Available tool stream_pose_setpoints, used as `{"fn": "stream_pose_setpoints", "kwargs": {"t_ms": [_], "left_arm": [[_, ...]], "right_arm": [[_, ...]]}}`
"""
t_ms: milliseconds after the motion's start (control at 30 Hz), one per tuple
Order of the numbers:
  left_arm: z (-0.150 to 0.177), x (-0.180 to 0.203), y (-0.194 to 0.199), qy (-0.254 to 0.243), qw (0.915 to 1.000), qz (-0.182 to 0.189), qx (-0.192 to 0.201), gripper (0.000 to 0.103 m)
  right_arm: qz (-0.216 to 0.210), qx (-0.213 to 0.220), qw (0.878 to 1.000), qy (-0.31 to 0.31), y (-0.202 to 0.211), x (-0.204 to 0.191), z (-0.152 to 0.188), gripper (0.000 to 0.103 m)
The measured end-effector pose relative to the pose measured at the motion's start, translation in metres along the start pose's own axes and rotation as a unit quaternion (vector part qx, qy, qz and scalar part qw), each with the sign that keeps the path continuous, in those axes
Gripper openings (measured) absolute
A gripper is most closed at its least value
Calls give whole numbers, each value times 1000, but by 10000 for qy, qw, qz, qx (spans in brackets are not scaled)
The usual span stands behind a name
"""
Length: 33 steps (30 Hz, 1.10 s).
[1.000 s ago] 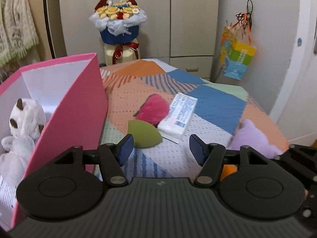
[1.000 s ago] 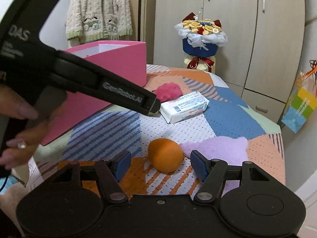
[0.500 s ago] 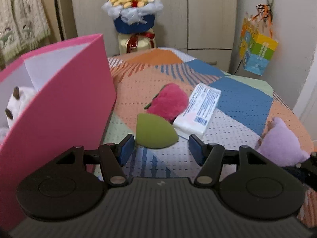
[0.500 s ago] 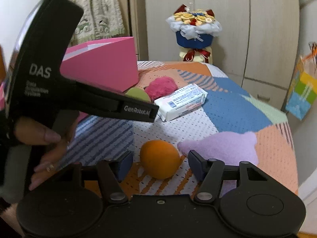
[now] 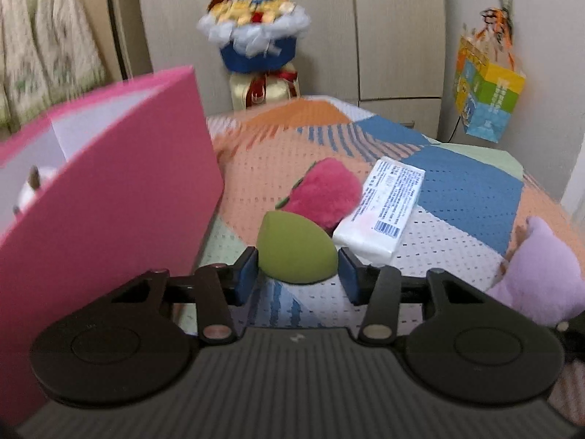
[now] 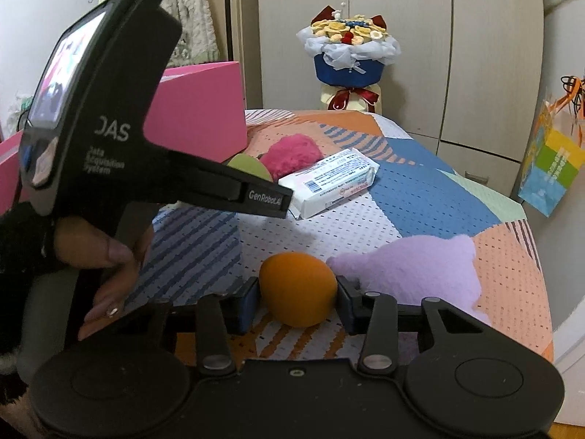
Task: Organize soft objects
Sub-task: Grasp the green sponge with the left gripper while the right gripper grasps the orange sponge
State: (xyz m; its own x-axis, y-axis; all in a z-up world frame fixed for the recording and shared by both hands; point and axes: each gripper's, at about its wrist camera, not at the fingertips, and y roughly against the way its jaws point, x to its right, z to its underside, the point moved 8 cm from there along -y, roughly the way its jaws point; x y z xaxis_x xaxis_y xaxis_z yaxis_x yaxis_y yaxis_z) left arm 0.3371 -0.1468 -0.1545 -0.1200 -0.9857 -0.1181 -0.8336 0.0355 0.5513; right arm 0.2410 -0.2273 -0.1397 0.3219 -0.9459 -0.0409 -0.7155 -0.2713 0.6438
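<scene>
A green egg-shaped sponge (image 5: 292,248) lies on the patterned bedspread (image 5: 468,190), between the blue pads of my left gripper (image 5: 296,274). Its jaws are closing and the pads touch the sponge's sides. An orange egg-shaped sponge (image 6: 298,285) sits between the pads of my right gripper (image 6: 298,300). Those jaws are closing too, with both pads against it. A pink plush (image 5: 321,194) and a white tissue pack (image 5: 387,205) lie just beyond the green sponge. A purple plush (image 6: 413,267) lies right of the orange one.
An open pink box (image 5: 109,197) stands at the left with a white plush (image 5: 33,186) inside. A person's hand (image 6: 109,256) holds the left gripper's handle. A bouquet (image 5: 256,36) stands behind the bed, and a coloured paper bag (image 5: 486,102) hangs on the right wall.
Both pairs of jaws have narrowed onto their sponges. The left gripper came down and forward, so the green sponge now sits between its pads. The right gripper stayed put.
</scene>
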Motion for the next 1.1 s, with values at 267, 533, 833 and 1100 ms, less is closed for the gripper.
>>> {"fn": "stream_pose_setpoints", "kwargs": {"t_ms": [267,533,833,1100], "left_arm": [[0,5,31,-212,9994,184,188,46],[9,5,62,-238,9978,606,115,45],[25,-5,99,-178,9932,1150,-62,45],[42,-15,136,-505,9855,1571,-397,45]], "right_arm": [[56,52,9993,-368,6,-2,2,46],[141,136,9980,-599,20,-8,8,46],[426,194,9974,-553,51,-16,14,46],[539,22,9960,-714,69,-21,23,46]]}}
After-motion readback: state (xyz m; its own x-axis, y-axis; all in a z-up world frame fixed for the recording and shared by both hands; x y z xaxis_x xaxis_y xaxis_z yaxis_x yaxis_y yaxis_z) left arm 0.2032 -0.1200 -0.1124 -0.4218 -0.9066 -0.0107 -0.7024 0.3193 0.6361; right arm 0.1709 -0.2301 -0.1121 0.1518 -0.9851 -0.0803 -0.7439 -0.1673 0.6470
